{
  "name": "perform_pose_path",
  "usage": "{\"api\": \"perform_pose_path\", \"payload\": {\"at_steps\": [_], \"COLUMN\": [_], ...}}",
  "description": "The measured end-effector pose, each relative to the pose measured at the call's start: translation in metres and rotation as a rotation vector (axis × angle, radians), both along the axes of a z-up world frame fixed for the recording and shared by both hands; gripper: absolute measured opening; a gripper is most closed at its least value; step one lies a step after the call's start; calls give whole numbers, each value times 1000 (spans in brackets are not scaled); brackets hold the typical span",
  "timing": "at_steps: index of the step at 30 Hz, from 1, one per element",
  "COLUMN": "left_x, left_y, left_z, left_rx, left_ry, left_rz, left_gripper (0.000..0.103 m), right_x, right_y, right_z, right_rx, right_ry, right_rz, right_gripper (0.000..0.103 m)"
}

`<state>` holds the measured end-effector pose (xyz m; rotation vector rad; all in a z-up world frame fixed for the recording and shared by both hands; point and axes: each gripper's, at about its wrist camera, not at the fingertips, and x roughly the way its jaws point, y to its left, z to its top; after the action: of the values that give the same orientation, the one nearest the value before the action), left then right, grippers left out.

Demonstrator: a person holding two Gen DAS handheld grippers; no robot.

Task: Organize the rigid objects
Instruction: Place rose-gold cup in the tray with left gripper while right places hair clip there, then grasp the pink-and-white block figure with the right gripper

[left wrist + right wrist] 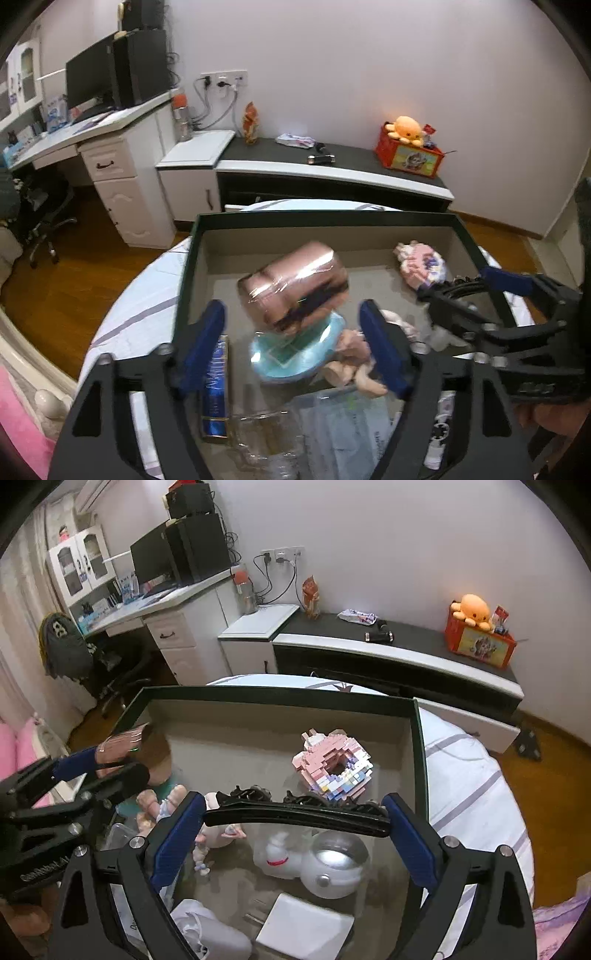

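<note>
A dark-rimmed cardboard box sits on a round bed; it also shows in the right wrist view. My left gripper is open, and a blurred rose-gold cylinder hangs just beyond its fingertips, above a teal round tin. In the right wrist view the left gripper seems to touch the cylinder. My right gripper is shut on a black ornate bar-shaped piece, held above the box; it also shows in the left wrist view. A pink brick-built model lies inside.
The box also holds a white round jar, a white toy figure, a white flat box, small dolls, a blue box and plastic bags. Behind stand a low dark cabinet and a white desk.
</note>
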<state>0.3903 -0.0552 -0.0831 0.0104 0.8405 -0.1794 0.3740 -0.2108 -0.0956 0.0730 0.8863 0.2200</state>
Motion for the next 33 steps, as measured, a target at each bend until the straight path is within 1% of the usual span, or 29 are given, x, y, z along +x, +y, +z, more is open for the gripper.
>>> {"api": "perform_pose_path", "payload": {"at_steps": [1, 2, 5, 9, 14, 21, 24, 27, 33], "left_x": [-2, -4, -14, -32, -56, -94, -111, -123, -129], "left_y": [1, 3, 10, 16, 24, 49, 59, 71, 90], "left_z": [0, 1, 6, 15, 25, 31, 29, 24, 4], "left_rx": [1, 0, -6, -8, -19, -61, -60, -39, -15], "left_ry": [-5, -11, -30, -55, -75, -89, -95, -94, -58], "left_rz": [6, 12, 27, 22, 23, 71, 96, 133, 191], "left_gripper": [90, 93, 103, 103, 103, 103, 103, 103, 103], "right_x": [-2, -3, -8, -16, -30, -71, -95, -118, -155], "right_y": [-3, -4, -8, -12, -7, -2, -2, -2, 9], "right_z": [1, 3, 4, 10, 22, 38, 39, 37, 26], "right_rx": [10, 26, 28, 89, 99, 118, 105, 90, 23], "right_ry": [-6, -11, -16, -21, -47, -90, -104, -106, -88], "right_rz": [-8, -9, -26, -47, -53, -48, -59, -67, -76], "right_gripper": [103, 103, 103, 103, 103, 103, 103, 103, 103]}}
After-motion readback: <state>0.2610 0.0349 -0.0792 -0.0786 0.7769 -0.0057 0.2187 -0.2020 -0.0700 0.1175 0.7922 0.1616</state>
